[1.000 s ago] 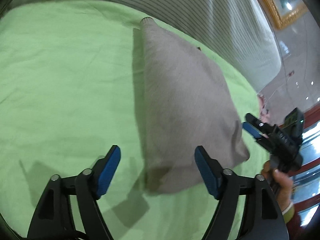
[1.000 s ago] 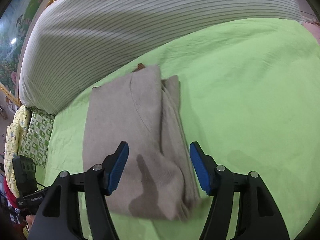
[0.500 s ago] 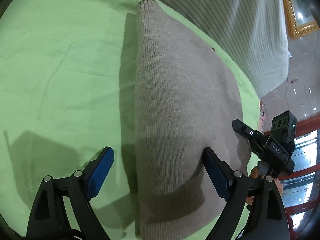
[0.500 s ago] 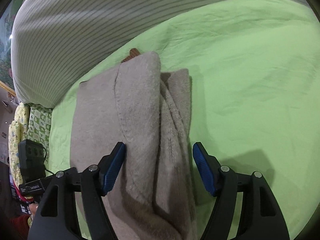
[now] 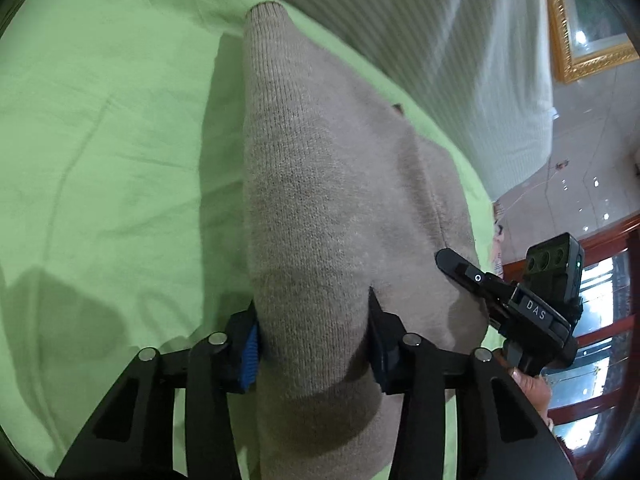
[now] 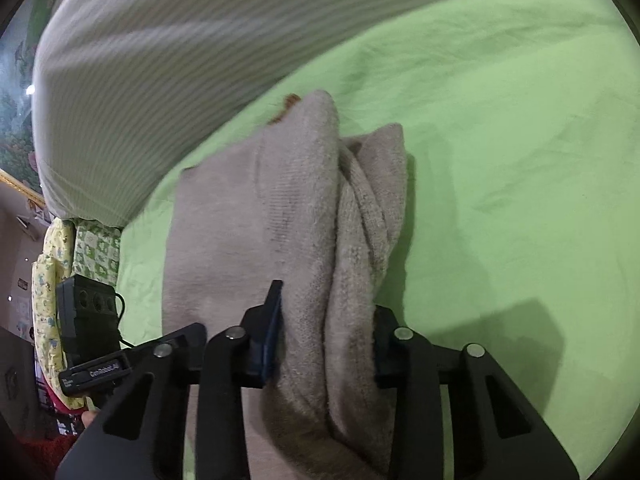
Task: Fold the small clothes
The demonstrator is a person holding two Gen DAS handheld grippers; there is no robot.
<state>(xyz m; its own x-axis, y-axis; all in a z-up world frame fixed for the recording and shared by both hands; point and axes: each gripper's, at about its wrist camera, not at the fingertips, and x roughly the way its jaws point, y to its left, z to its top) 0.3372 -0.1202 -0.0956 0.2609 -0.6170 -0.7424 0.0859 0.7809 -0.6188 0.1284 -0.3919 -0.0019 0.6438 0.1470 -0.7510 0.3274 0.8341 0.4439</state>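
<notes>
We have both tongs, left [image 5: 312, 340] and right [image 6: 326, 336], clamped on the near hem of the beige knit sweater [image 5: 320, 168] lying toward 12 o'clock on the green bedsheet [image 5: 100, 140]; soft, light, limp, so we judge thick folded edges the best hold.

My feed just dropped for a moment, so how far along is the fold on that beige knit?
Done: the beige sweater lies in layers on the green sheet. In hand: the left tool and right tool each pinch its near edge. Left: probably carrying that edge toward the far end for the final fold.
</notes>
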